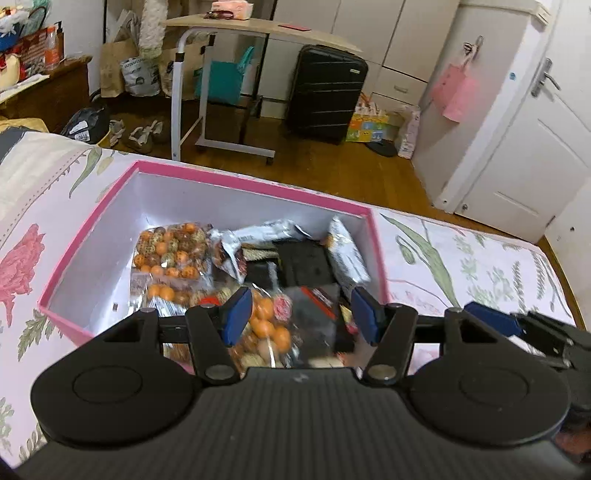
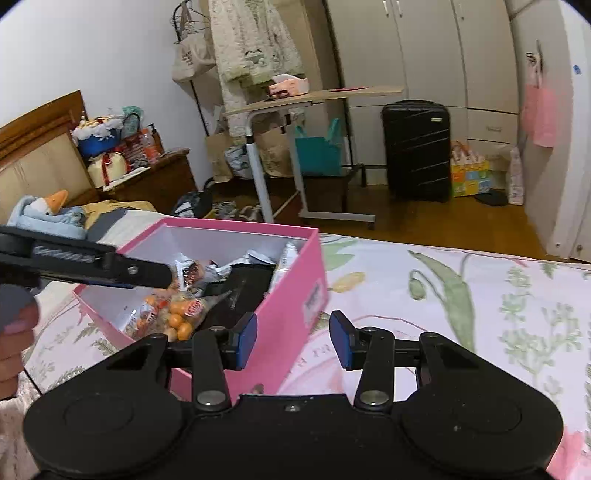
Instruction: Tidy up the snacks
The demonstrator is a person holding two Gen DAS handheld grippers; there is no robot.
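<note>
A pink box (image 1: 251,177) with a white inside sits on the floral bed sheet (image 1: 461,254). It holds a clear bag of orange balls (image 1: 170,247), silver packets (image 1: 258,236) and a dark packet (image 1: 303,258). My left gripper (image 1: 300,306) hangs open over the box's near end. Under its gap lies a blurred second bag of orange balls (image 1: 269,328), which neither pad touches. In the right wrist view this left gripper (image 2: 147,275) reaches over the box from the left. My right gripper (image 2: 294,321) stands open and empty at the box's near right wall (image 2: 291,314).
The bed's far edge drops to a wooden floor (image 1: 351,166). A rolling side table (image 1: 236,29), a black suitcase (image 1: 325,92) and a white door (image 1: 535,147) stand beyond. A goose plush (image 2: 51,206) lies near the headboard. A person's hand (image 2: 14,343) shows at the left.
</note>
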